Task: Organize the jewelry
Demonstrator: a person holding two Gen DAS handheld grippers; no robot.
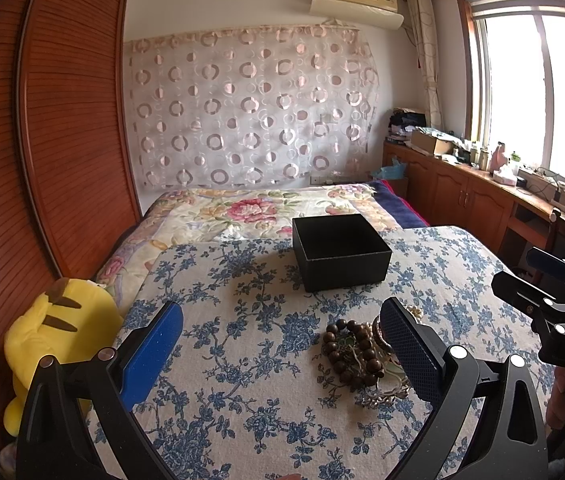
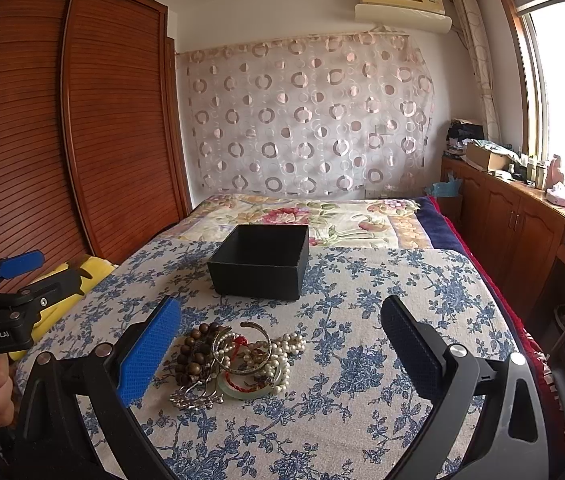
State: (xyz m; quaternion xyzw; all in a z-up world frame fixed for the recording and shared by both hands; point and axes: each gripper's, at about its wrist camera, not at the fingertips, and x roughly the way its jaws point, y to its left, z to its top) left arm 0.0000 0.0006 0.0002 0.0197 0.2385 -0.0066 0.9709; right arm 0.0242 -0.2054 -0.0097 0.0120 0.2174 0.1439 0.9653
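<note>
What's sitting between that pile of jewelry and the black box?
Nothing: only bare floral cloth separates the jewelry pile from the black box, clearest in the right wrist view.

In the right wrist view, bare blue-flowered tabletop (image 2: 382,320) lies open across the centre and right of the frame. The black box (image 2: 260,262) blocks the upper centre; the jewelry heap (image 2: 234,360) sits lower left of centre, just beside one blue pad. The left tongs (image 2: 38,270) crowd the left edge.
</note>
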